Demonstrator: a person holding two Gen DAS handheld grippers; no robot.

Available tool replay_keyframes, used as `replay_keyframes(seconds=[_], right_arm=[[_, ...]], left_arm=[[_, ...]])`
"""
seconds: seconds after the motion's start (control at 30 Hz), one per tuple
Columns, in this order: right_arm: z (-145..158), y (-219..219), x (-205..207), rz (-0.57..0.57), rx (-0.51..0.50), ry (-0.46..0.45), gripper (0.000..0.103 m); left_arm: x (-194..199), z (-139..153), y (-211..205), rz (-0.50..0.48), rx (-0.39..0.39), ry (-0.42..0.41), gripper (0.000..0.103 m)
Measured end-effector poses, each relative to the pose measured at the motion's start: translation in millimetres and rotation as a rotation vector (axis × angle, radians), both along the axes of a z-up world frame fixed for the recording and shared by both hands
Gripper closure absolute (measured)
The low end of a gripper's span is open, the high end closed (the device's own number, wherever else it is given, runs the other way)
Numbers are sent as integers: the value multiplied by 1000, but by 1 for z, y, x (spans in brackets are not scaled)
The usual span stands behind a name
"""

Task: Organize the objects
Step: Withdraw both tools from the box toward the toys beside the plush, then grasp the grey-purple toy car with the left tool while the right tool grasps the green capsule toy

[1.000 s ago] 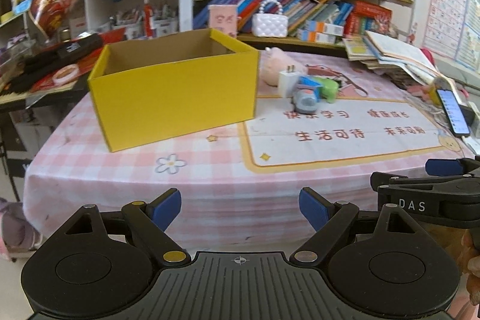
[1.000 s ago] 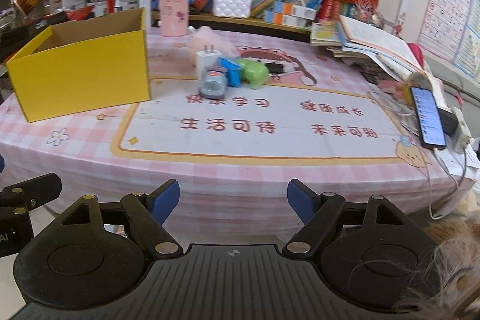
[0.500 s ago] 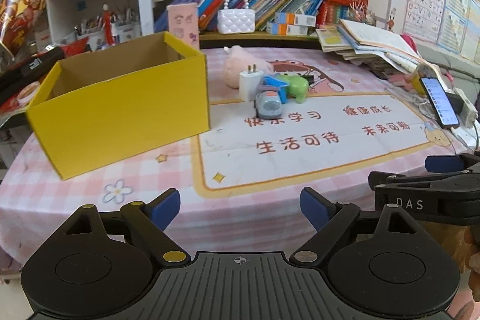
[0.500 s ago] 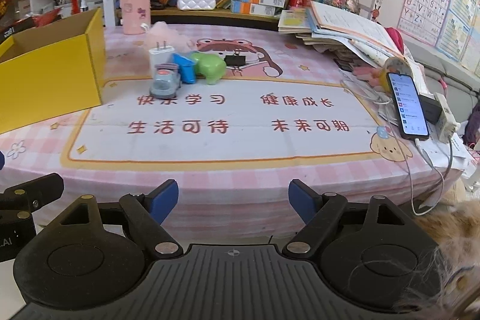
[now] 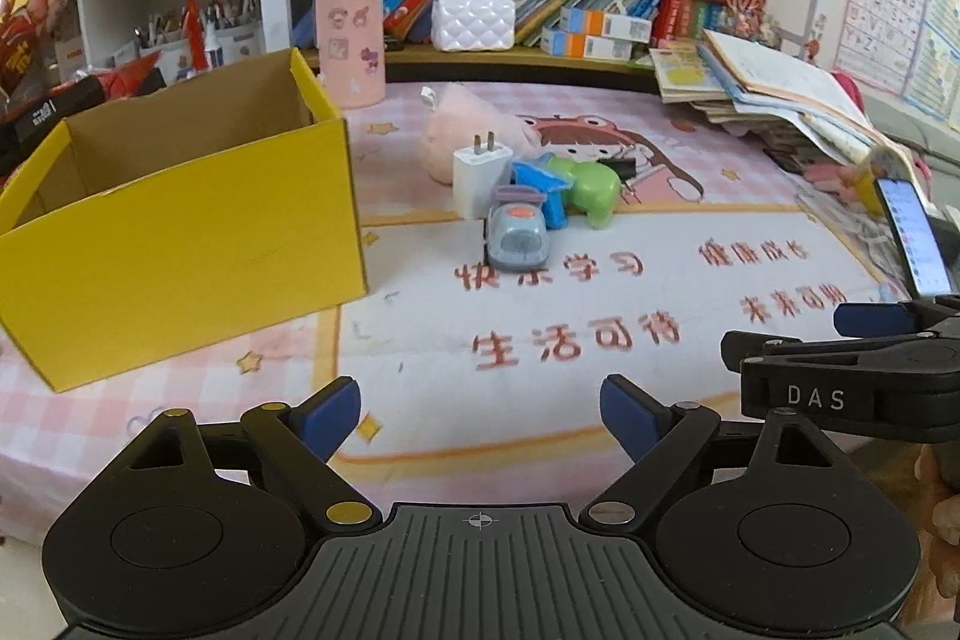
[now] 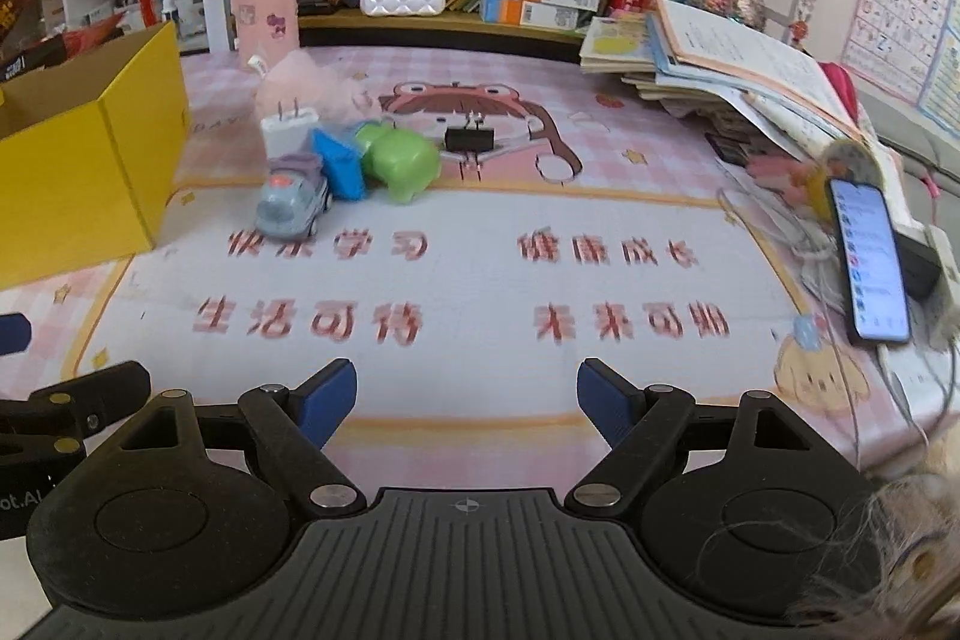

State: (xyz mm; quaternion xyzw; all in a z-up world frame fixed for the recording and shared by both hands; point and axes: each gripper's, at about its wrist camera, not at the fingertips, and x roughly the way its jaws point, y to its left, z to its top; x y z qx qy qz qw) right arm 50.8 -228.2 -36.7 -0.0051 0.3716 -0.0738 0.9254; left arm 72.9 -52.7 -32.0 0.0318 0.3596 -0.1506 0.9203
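Observation:
An empty yellow cardboard box [image 5: 180,244] [image 6: 78,172] stands open on the left of the pink table mat. Beside it lies a small cluster: a white plug charger [image 5: 480,178] [image 6: 288,130], a grey-blue toy car [image 5: 516,235] [image 6: 291,205], a blue block [image 5: 540,190] [image 6: 339,166], a green toy [image 5: 591,187] [image 6: 402,163], a pink plush [image 5: 450,136] and a black binder clip [image 6: 469,137]. My left gripper [image 5: 480,415] is open and empty over the near table edge. My right gripper [image 6: 462,400] is open and empty too, to the left one's right.
A phone [image 6: 870,262] leans at the right edge among white cables [image 6: 798,244]. A stack of open books [image 6: 732,58] lies at the back right. A pink holder [image 5: 351,43] and a white quilted purse [image 5: 474,19] stand by the bookshelf behind.
Both grippers have moved forward and rightward over the table, so the box has slid left in view and the toy cluster looms nearer. Jaw openings look unchanged.

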Motion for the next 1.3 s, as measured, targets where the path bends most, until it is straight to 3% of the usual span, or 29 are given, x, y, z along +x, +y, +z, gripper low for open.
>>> replay_keyframes(seconds=[0.2,0.3,0.53,0.63,0.83,1.07,1.3], right_arm=[[3,-24,37,67,16,-28,27],[5,-35,57,100,49,-30,33],[11,-49,99,182,67,-53,37],[10,-55,114,197,63,-49,37],[4,-60,136,245,47,-28,37],[-4,-56,156,320,41,4,37],[-17,-40,179,445,7,34,37]], left_arm=[[33,-1,-25,52,4,-17,15],[51,-3,-35,65,4,-18,16],[91,-7,-58,74,16,-20,33],[111,-13,-67,77,29,13,43],[140,-29,-82,50,83,71,53],[152,-42,-85,44,92,107,63],[130,-22,-61,72,16,97,63]])
